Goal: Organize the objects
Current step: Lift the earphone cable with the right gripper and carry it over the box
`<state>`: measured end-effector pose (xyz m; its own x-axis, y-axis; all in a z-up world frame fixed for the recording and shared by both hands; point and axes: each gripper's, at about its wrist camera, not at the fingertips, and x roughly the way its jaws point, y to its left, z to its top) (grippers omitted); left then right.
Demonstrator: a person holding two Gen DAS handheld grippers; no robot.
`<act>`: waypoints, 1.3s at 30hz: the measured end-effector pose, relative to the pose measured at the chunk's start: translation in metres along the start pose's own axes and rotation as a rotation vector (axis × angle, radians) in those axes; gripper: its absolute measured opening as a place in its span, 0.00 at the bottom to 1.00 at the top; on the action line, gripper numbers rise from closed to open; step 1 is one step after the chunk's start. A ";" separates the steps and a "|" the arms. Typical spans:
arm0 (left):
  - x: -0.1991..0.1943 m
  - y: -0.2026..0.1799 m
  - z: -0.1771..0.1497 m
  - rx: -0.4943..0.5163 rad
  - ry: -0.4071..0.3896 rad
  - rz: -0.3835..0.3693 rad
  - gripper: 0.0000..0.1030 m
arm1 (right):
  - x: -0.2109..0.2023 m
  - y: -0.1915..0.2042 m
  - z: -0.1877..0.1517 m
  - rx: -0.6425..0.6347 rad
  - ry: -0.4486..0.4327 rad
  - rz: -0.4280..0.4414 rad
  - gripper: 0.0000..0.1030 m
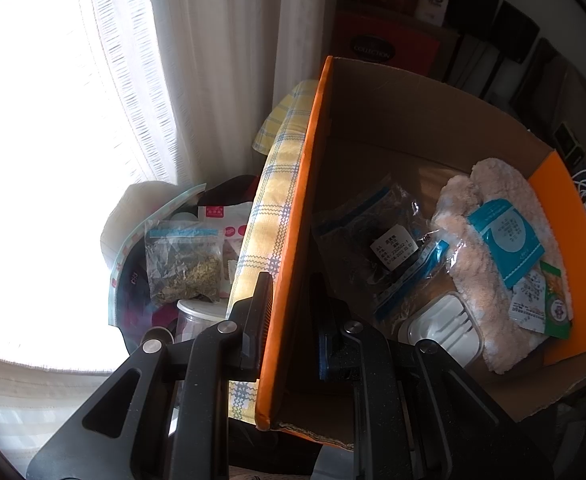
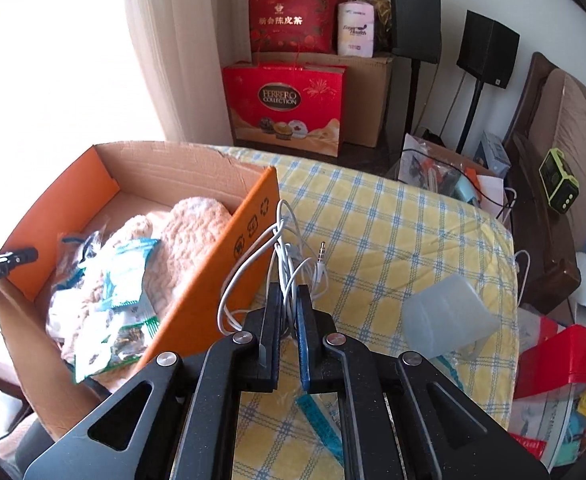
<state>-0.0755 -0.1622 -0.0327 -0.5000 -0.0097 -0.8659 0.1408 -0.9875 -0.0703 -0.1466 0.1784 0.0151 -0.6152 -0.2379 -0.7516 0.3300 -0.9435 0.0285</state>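
An orange-lined cardboard box (image 1: 413, 128) stands on a yellow plaid cloth (image 2: 393, 232). Inside lie a fluffy peach cloth (image 1: 489, 208), a zip bag of dark contents (image 1: 377, 240), a white plastic case (image 1: 445, 328) and teal and green packets (image 1: 505, 236). My left gripper (image 1: 289, 300) is shut on the box's orange side flap (image 1: 293, 216), one finger on each face. My right gripper (image 2: 289, 296) is shut on a tangled white earphone cable (image 2: 281, 248), held just right of the box's orange wall (image 2: 229, 256). The cable's loops and jack plug (image 2: 321, 254) hang free above the cloth.
A translucent plastic cup (image 2: 449, 316) lies on its side on the cloth, right of my right gripper. Red gift bags (image 2: 285, 104) and black speakers on stands (image 2: 415, 24) line the far wall. A zip bag of dried herbs (image 1: 181, 264) and a jar (image 1: 197, 316) sit left of the box.
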 end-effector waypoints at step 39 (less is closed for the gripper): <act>0.008 -0.003 0.002 -0.007 -0.002 -0.012 0.15 | -0.005 0.187 0.038 -0.045 -0.017 0.338 0.05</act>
<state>-0.0814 -0.1593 -0.0383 -0.5037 0.0017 -0.8639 0.1404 -0.9865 -0.0839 -0.1090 -0.0054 0.0496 -0.4777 -0.5395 -0.6934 0.5481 -0.7998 0.2448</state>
